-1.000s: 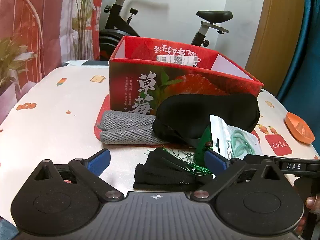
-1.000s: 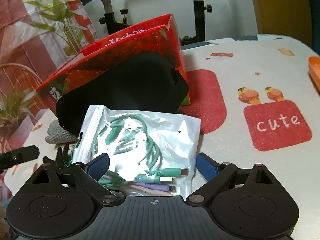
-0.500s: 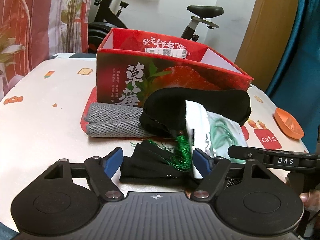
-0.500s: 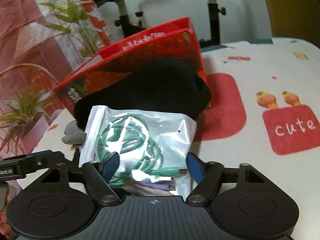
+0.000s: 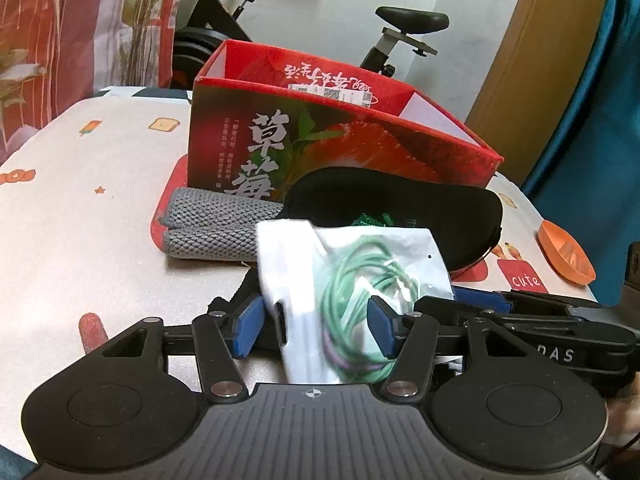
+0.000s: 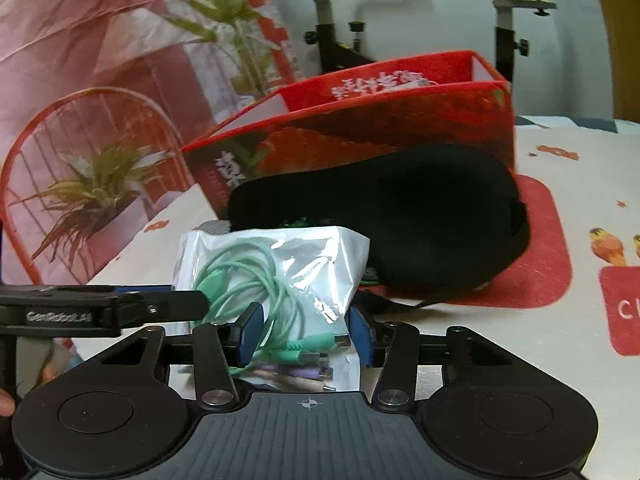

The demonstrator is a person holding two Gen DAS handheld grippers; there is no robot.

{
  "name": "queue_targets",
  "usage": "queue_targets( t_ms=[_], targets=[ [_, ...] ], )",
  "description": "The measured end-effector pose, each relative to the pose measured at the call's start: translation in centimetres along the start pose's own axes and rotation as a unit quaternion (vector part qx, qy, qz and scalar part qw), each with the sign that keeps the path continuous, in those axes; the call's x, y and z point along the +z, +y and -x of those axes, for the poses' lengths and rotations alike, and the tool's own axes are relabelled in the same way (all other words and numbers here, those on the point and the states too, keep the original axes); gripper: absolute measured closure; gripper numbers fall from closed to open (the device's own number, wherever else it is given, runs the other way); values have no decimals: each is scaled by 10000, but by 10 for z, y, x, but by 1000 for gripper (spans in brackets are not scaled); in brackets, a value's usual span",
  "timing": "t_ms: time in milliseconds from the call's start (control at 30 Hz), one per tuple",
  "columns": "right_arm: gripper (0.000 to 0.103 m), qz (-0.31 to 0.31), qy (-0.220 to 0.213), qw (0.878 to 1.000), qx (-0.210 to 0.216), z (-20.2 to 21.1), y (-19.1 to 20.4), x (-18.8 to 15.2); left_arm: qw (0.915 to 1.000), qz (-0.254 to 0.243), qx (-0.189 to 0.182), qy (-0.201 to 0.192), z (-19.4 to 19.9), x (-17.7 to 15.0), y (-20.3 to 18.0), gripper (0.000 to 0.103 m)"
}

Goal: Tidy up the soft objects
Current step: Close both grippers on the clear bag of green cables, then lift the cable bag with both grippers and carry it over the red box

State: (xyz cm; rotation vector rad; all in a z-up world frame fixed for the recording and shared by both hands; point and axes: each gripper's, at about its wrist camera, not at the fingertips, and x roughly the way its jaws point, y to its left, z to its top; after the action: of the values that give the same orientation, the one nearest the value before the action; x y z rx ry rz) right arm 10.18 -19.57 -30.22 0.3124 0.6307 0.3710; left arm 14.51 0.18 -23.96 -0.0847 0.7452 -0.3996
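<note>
Cable bag [image 6: 280, 280] sits between both closing claws, left [image 5: 316, 326] and right [image 6: 306, 334].

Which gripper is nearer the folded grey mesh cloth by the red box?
Left. The left gripper sits just in front of the grey mesh cloth; the right gripper is farther off, with only the cloth's corner showing behind the cable bag.

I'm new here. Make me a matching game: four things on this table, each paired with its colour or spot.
Things:
1 folded cloth
2 cable bag
3 open box
4 small dish

Descriptions:
a orange, near the table's edge
b red, strawberry print
c grey, in front of the box
d clear plastic, green cords inside

Pairs: 1-c, 2-d, 3-b, 4-a
</note>
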Motion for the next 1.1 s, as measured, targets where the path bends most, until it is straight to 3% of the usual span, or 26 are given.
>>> queue_targets(
  t_ms=[67, 700, 833, 967, 1100],
  targets=[
    [61, 102, -8, 9999, 15, 0, 3, 0, 10000, 14, -20, 10, 0, -1, 1, 58],
    [61, 10, 65, 10000, -18, 1, -1, -6, 9994, 68, -240, 246, -11, -5, 3, 53],
    [63, 44, 58, 10000, -10, 3, 3, -5, 9993, 68, -310, 209, -9, -6, 2, 56],
    [64, 128, -83, 9999, -20, 10, 8, -3, 9996, 21, -268, 83, -3, -5, 1, 69],
    [64, 220, -314, 9993, 25, 22, 14, 2, 9994, -48, -325, -120, 7, 0, -1, 71]
  ],
)
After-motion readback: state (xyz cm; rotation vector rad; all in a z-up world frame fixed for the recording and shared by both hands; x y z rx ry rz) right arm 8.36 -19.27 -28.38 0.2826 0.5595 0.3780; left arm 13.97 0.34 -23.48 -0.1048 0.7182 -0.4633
